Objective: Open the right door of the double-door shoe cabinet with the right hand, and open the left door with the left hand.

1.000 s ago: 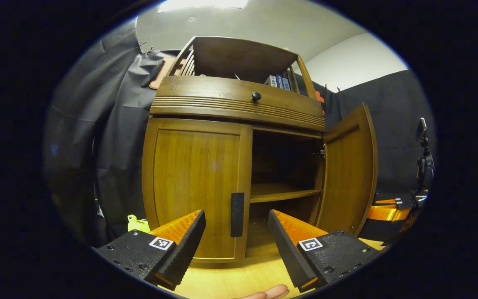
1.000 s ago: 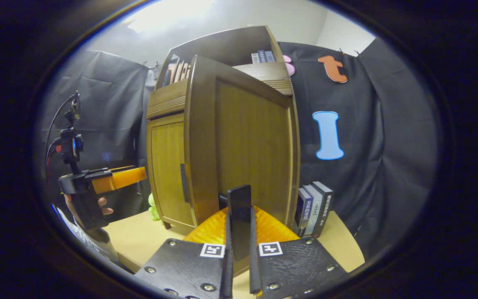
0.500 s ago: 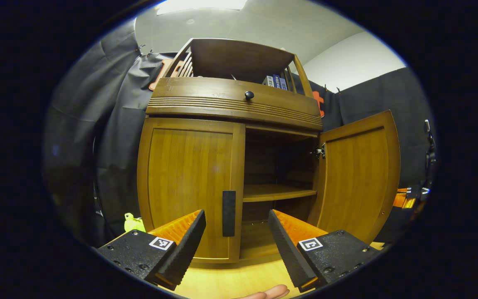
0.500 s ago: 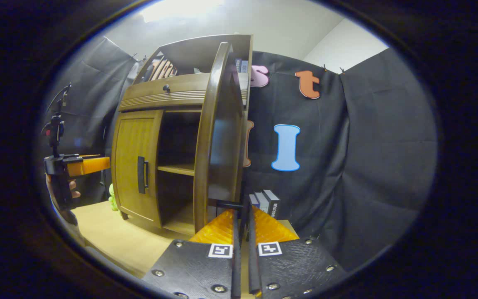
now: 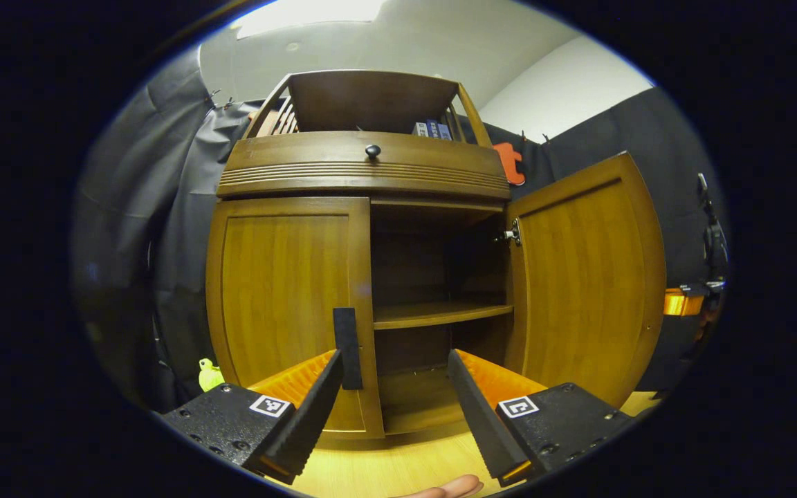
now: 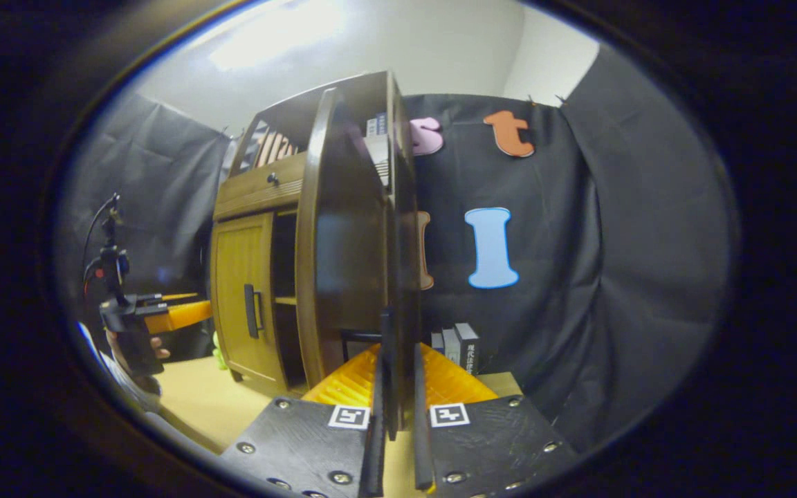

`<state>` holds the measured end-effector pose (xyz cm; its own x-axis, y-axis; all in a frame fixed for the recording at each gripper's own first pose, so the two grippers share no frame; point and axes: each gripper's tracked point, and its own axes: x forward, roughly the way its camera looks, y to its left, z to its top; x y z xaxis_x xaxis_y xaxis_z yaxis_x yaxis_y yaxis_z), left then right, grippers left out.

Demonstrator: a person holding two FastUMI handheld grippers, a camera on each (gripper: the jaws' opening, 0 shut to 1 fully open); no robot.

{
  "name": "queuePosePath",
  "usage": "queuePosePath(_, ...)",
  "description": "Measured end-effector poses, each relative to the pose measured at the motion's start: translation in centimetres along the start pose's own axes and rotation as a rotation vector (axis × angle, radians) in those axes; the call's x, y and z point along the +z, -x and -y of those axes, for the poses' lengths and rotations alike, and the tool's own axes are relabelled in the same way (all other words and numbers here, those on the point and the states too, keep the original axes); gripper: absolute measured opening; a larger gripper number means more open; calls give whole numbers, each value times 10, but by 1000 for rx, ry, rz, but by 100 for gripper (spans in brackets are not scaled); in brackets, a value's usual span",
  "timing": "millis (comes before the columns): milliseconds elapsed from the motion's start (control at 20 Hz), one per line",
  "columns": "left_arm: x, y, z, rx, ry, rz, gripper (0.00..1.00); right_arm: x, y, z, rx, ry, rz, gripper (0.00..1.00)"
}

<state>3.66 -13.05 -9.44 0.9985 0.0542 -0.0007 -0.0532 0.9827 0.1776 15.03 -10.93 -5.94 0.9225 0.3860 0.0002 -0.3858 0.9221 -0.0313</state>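
Observation:
The wooden shoe cabinet (image 5: 364, 169) fills the left gripper view. Its left door (image 5: 281, 297) is closed, and that door's dark handle (image 5: 348, 348) stands just past my left finger. My left gripper (image 5: 394, 366) is open in front of the cabinet with nothing between its fingers. The right door (image 5: 585, 277) stands swung wide, baring a shelf (image 5: 440, 313). In the right gripper view the right door (image 6: 350, 242) appears nearly edge-on, and my right gripper (image 6: 396, 387) is shut on its handle (image 6: 388, 366). The left gripper (image 6: 156, 318) shows far left in a hand.
Several books (image 6: 459, 346) stand on the tabletop beside the cabinet's right side, more on its top shelf (image 5: 432, 128). A small green toy (image 5: 209, 375) sits by the cabinet's left foot. A drawer knob (image 5: 372, 150) sits above the doors. The light wooden tabletop (image 5: 385, 467) lies under my left gripper.
The right door has swung from part open to wide open, drawn by my right gripper. My left gripper has shifted so the left door's handle now sits by its left finger.

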Motion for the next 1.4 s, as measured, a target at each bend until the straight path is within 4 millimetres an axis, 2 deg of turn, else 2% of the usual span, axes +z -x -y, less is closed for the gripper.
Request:
queuePosePath(100,-7,-9,3,10,-2,-4,92,-4,4,5,-52,52,-23,17)
queuePosePath(150,-9,-14,2,17,-3,-6,97,-5,7,13,-91,87,-33,20)
queuePosePath(300,-19,-38,-9,58,-5,-19,96,-1,25,19,-201,238,-52,67)
queuePosePath(400,-25,-54,-15,64,5,-32,95,3,35,11,-223,339,-56,99)
queuePosePath(500,-27,-72,-17,56,15,-34,96,10,50,5,-274,411,-55,98)
queuePosePath(600,-32,-88,-23,70,7,-51,95,15,64,-8,-289,404,-52,98)
queuePosePath(750,-43,-110,-26,68,19,-100,96,21,82,-35,-253,299,-34,98)
queuePosePath(850,-47,-120,-29,71,45,-122,94,27,91,-47,-228,195,-16,98)
queuePosePath(1000,-42,-124,-28,102,40,-135,91,42,102,-61,-189,106,35,98)
queuePosePath(1150,-34,-124,-21,110,1,-112,85,44,109,-59,-194,80,55,98)
queuePosePath(1200,-29,-125,-22,117,-5,-94,88,45,112,-61,-193,73,59,98)
queuePosePath(1250,-25,-126,-23,125,7,-74,85,48,116,-65,-185,68,62,98)
queuePosePath(1300,-26,-128,-25,139,23,-82,89,50,119,-71,-175,67,66,98)
queuePosePath(1350,-26,-128,-26,154,27,-85,84,53,122,-73,-173,61,73,99)
queuePosePath(1400,-24,-130,-26,171,29,-79,87,58,125,-75,-175,57,84,98)
